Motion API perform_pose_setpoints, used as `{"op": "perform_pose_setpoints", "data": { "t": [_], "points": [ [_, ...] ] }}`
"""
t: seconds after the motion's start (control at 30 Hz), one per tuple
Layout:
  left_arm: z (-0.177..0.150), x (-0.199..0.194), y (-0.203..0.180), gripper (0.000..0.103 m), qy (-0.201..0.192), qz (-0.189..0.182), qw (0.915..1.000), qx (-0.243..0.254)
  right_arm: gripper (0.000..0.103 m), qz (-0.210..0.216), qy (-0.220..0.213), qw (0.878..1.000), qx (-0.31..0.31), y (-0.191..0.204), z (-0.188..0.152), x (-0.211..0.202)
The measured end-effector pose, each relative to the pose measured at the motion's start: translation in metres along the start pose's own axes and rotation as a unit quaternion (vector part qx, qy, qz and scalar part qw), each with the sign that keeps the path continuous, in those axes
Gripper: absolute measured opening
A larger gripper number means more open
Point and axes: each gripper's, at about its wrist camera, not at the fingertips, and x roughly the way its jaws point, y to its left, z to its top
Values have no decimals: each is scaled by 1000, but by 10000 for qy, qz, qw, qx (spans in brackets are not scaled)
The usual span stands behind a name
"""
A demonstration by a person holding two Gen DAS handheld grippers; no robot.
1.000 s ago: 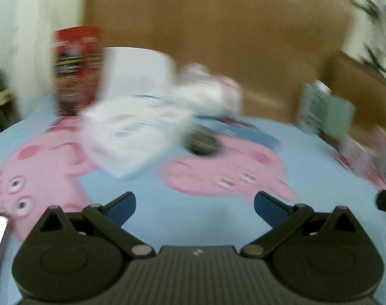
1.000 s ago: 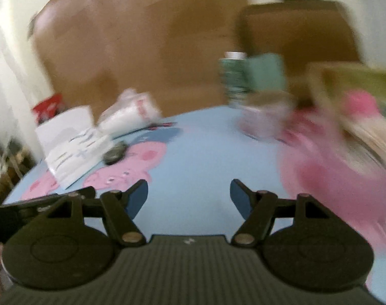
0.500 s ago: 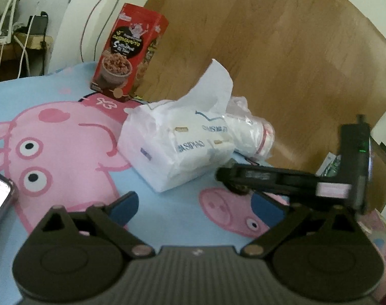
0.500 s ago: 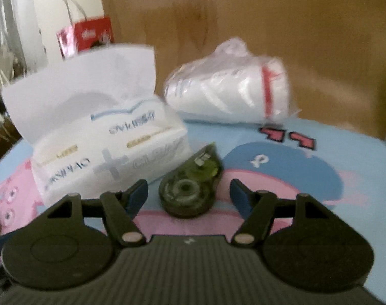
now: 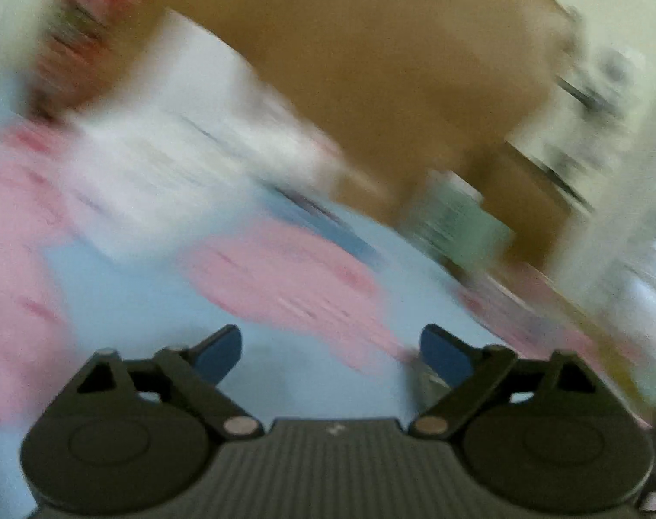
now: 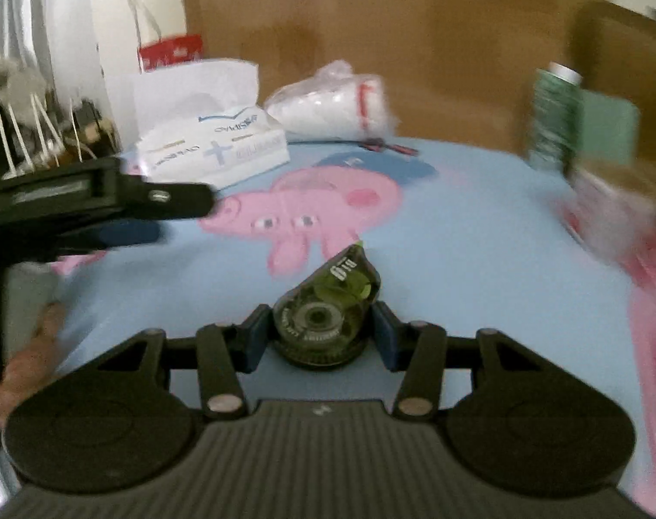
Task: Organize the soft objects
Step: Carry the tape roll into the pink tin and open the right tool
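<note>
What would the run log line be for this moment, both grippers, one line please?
right gripper: shut on correction tape | left gripper: open, holding nothing, view blurred | tissue pack: on tablecloth, untouched

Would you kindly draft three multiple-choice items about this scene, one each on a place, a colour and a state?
1. Where is the correction tape dispenser?
A. Between the right hand-held gripper's fingers
B. On top of the tissue pack
C. Beside the green canister

2. What colour is the cloth around the pig print?
A. Yellow
B. Light blue
C. Black

3. How does the left hand-held gripper stand?
A. Shut on a tissue
B. Shut on a cup
C. Open, holding nothing

Answers: 1 A, the right hand-held gripper has both pads against it; 2 B, blue surrounds the pig; 3 C, fingers apart over bare cloth.
</note>
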Motion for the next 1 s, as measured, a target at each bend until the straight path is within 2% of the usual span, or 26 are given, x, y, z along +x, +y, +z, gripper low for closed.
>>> {"op": "perform_pose_setpoints", "data": {
  "t": [0.07,0.13,0.17,0.27,0.37,0.5,0.6,0.73,0.83,0.87,0.9,1.0],
  "points": [
    [-11,12,-21,83,667,-864,9939,-152,53,-16,-197,9990,401,-8,-19,-28],
    [-25,27,-51,73,1370,-1466,9796,-93,53,-64,-433,9962,760,-15,-36,-46],
    [-31,34,-64,66,1582,-1573,9748,-8,53,-109,-555,9949,835,-17,-43,-54],
    [-45,53,-95,48,2065,-1466,9671,238,53,-119,-914,9918,883,-19,-52,-72],
    [-42,52,-122,46,1994,-1566,9666,368,53,-351,-1281,9884,742,-22,-53,-91],
    [-35,54,-178,46,1785,-1634,9652,987,53,-608,-1891,9775,715,-40,-49,-122],
    [-35,75,-222,45,1850,-1718,9584,1336,53,-1058,-2226,9671,632,-64,-51,-145],
    [-41,114,-282,46,2040,-1840,9444,1807,53,-1592,-2361,9543,902,-109,-52,-164],
    [-45,143,-316,63,2151,-1807,9384,2012,53,-1919,-2261,9485,1109,-147,-46,-172],
    [-46,153,-325,76,2108,-1717,9401,2055,54,-2044,-2193,9467,1180,-161,-41,-169],
    [-46,161,-332,82,1974,-1576,9438,2130,56,-2164,-2080,9456,1257,-173,-36,-163],
    [-40,169,-344,87,1532,-1128,9535,2339,61,-2400,-1884,9385,1617,-208,-30,-155]
  ]
}}
